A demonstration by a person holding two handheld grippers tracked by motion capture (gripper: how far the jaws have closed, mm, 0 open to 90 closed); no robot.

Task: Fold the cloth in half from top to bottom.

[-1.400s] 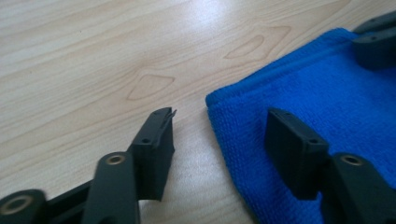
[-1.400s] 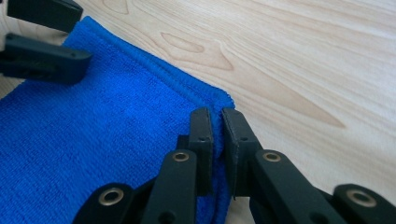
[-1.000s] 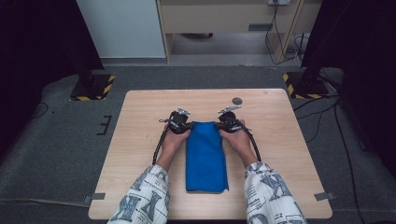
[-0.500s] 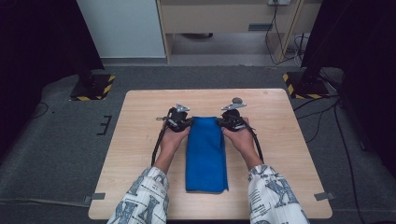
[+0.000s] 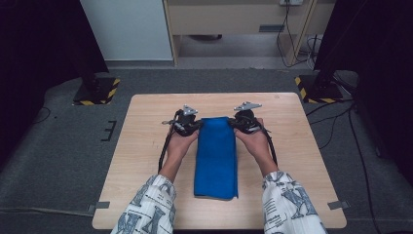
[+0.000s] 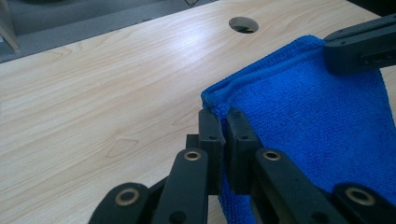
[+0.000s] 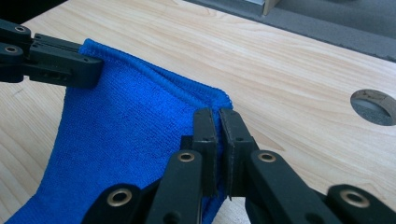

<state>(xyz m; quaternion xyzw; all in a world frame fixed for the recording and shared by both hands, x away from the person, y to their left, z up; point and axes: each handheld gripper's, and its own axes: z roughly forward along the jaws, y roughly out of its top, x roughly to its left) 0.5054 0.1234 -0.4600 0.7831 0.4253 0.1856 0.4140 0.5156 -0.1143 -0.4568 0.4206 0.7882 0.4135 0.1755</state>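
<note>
From the high view we see the left gripper (image 5: 191,124) and the right gripper (image 5: 237,122) at the two far corners of a folded blue cloth (image 5: 216,158), which stretches between them and runs back toward us along the wooden table (image 5: 146,161), between our forearms.

In the left gripper view, our jaws are clenched on the cloth's near corner (image 6: 212,100), the fabric spreading to their right; the right gripper (image 6: 362,46) pinches the opposite corner beyond.

In the right gripper view, our jaws grasp the cloth corner (image 7: 219,100), the cloth (image 7: 126,140) extending left to the left gripper (image 7: 60,60). A round hole (image 7: 376,106) lies off to the right.
</note>
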